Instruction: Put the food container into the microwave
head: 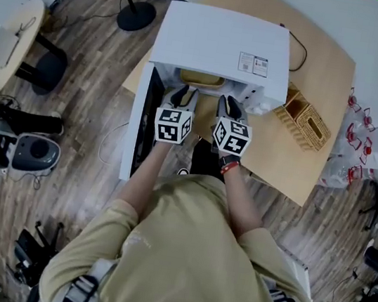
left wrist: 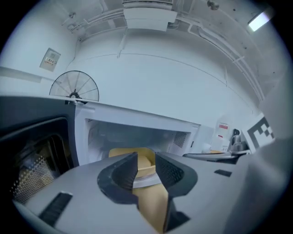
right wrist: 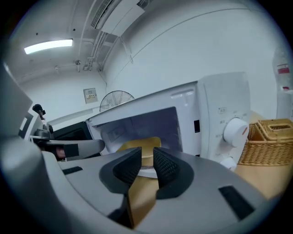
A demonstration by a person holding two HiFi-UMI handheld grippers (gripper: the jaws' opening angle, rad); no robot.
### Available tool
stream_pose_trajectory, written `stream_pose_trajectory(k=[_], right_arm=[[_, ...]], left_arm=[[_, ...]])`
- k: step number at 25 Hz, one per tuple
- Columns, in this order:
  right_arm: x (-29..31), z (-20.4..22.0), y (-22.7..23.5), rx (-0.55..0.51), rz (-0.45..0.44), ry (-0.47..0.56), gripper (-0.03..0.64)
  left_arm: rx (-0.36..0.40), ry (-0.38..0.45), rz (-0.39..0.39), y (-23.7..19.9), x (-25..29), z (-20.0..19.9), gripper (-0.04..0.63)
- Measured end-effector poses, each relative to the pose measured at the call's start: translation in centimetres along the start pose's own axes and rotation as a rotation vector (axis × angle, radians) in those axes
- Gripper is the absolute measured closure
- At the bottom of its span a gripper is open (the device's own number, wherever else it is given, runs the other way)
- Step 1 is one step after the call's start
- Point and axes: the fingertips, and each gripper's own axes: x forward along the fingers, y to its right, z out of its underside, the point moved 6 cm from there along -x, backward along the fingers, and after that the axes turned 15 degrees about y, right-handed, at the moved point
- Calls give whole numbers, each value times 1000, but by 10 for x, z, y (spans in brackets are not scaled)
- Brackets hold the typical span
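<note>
A white microwave (head: 220,45) stands on a wooden table (head: 323,68) with its door (head: 144,122) swung open to the left. Inside its cavity sits the tan food container (head: 201,80), resting on the floor of the oven (left wrist: 120,152) (right wrist: 137,145). My left gripper (head: 183,95) and right gripper (head: 229,105) hover side by side just in front of the opening. Each shows a gap between its dark pads, with nothing gripped; the container lies beyond the left gripper (left wrist: 146,167) and beyond the right gripper (right wrist: 147,164).
A wicker basket (head: 307,121) (right wrist: 270,141) stands right of the microwave, beside its control knobs (right wrist: 235,130). A floor fan (head: 127,2) stands behind to the left. Equipment and cases lie on the wooden floor at both sides.
</note>
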Motion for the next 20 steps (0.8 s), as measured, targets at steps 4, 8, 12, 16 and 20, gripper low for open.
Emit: stream_pose_trajectory(k=[4,8,12,16,20], right_arm=[[-19,-14,-3,-30,-4,40,532],[-33,-33,-6,-65,-12,90,546],[-43,-49,-11,-78,-19,130,565],[-50,-56,-14,-80,-20,150,580],[-53,-60,-13,-95,-10,165,591]], left_arm=[[23,40,24,14,-16,-14,489],[41,68,27,22,-26,-25,508],[58,90,29,28,-32,-33,529],[61,105,24,29,-38,-39,549],[66,110,18,28,-39,-39,563]])
